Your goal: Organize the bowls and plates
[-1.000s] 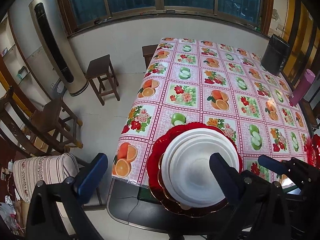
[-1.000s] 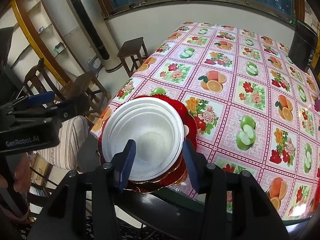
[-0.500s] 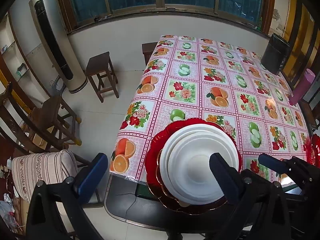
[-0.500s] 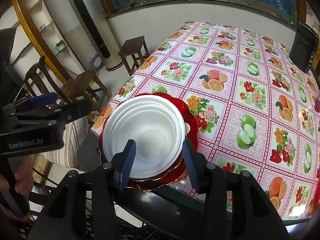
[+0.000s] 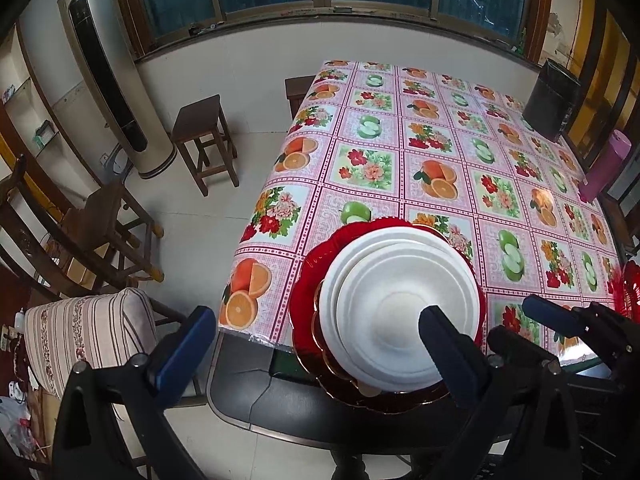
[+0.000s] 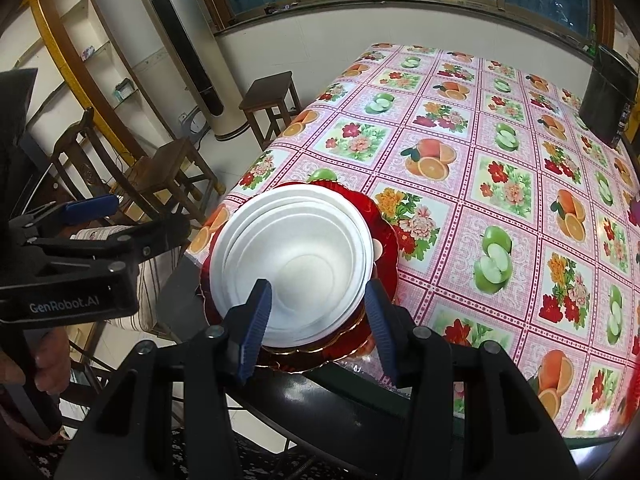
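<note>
A stack of white plates and bowls [image 5: 400, 312] [image 6: 296, 264] rests on scalloped red plates [image 5: 308, 300] [image 6: 384, 248] at the near left corner of the table [image 6: 500, 184]. The red plates overhang the edge of the fruit-patterned cloth. My right gripper [image 6: 316, 284] is open just above the stack's near rim, one finger on each side of it, with nothing gripped. In the left wrist view the right gripper [image 5: 516, 320] is at the stack's right side. My left gripper [image 5: 316, 320] [image 6: 152, 214] is wide open and empty, left of the stack over the table's corner.
A black box [image 5: 552, 100] and a pink bottle [image 5: 604, 168] stand at the far right of the table. A red item [image 5: 628, 288] shows at the right edge. Wooden stools [image 5: 204, 132], chairs, a striped cushion [image 5: 88, 328] and a tower air conditioner [image 5: 108, 80] stand on the floor at left.
The left wrist view has drifted slightly, so the stack sits a little higher in its picture. The right gripper and the stack have not moved.
</note>
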A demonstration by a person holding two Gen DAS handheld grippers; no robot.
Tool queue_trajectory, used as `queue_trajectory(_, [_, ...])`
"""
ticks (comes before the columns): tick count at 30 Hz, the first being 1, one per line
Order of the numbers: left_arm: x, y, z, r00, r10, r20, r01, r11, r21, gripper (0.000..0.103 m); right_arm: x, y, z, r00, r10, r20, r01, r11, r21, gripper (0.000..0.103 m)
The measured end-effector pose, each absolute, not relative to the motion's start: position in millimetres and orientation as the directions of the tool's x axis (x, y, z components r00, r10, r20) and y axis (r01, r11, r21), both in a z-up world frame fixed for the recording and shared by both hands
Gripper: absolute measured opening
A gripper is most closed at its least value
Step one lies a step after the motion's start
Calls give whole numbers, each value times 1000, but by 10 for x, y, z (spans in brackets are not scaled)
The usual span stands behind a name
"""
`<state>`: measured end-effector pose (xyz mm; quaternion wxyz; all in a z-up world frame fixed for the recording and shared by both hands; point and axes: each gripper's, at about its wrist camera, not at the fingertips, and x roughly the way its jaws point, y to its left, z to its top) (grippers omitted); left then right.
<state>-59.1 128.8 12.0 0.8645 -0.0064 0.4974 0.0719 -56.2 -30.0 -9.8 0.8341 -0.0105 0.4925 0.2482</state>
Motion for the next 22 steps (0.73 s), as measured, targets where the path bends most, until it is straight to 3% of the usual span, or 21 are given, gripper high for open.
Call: queue_trajectory(22, [-681, 1223, -66, 464, 130, -876, -117, 989, 85, 103, -579, -357, -194, 368, 406, -836, -420, 875, 240, 50])
